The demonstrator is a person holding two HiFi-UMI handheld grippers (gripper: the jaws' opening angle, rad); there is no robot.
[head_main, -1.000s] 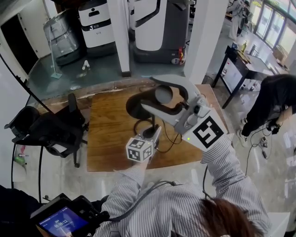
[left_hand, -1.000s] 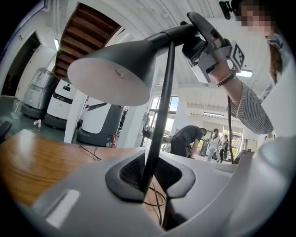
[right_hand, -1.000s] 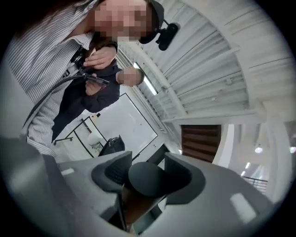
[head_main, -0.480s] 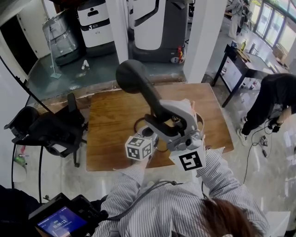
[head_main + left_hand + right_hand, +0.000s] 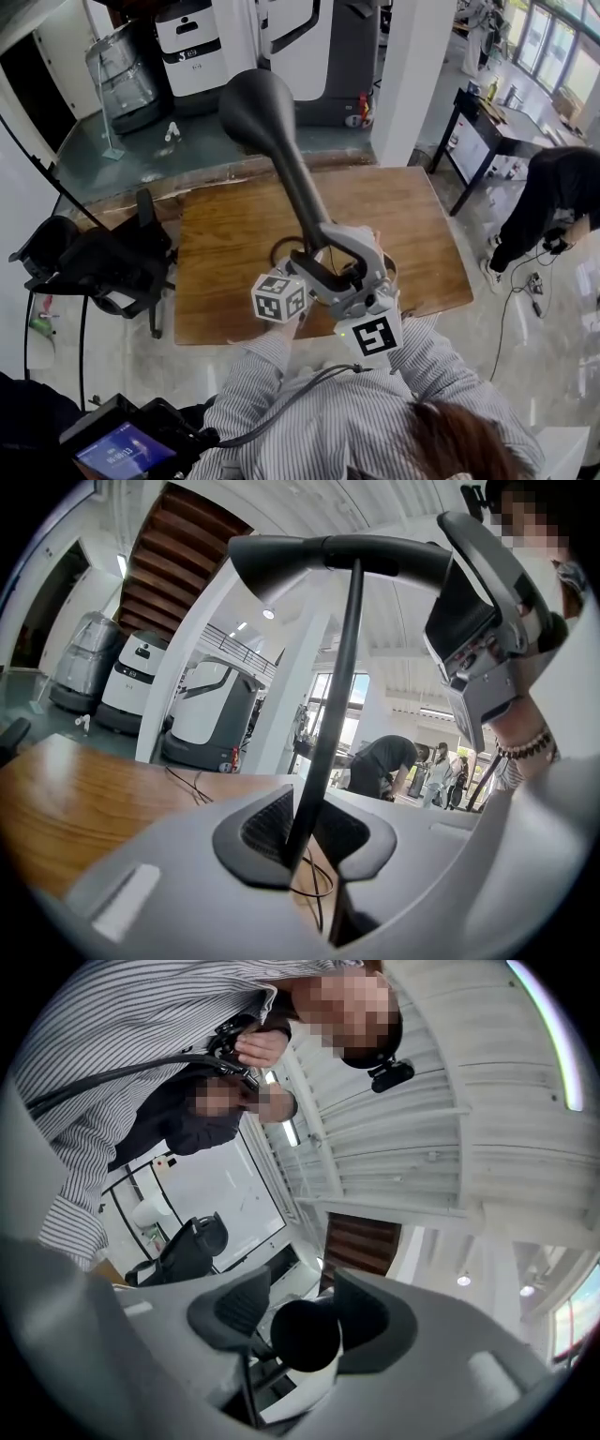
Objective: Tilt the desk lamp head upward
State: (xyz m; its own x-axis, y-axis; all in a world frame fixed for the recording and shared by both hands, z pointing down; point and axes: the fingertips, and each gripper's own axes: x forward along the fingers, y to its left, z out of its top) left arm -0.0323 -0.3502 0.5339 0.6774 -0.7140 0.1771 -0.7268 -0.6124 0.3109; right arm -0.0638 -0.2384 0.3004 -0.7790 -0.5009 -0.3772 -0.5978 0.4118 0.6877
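The black desk lamp head (image 5: 267, 117) stands tilted steeply up, its flared end toward the far left over the wooden table (image 5: 220, 234). My right gripper (image 5: 345, 258) is shut on the head's near, lower end, and in the right gripper view that round black end (image 5: 305, 1335) sits between the pads. My left gripper (image 5: 309, 275), with its marker cube, is shut on the lamp's thin black stem (image 5: 323, 714). In the left gripper view the stem rises from my jaws to the lamp head (image 5: 337, 553) overhead. The lamp's base is hidden behind the grippers.
A black cable (image 5: 281, 248) loops on the table by the lamp. A black office chair (image 5: 103, 262) stands left of the table. White pillars (image 5: 412, 75) and parked service robots (image 5: 192, 47) are behind. A person (image 5: 553, 197) bends over at the right near a black desk (image 5: 487, 122).
The lamp head has swung from lying low over the table to pointing steeply up and away. My right gripper has come down and toward me with its near end. The left gripper has stayed put.
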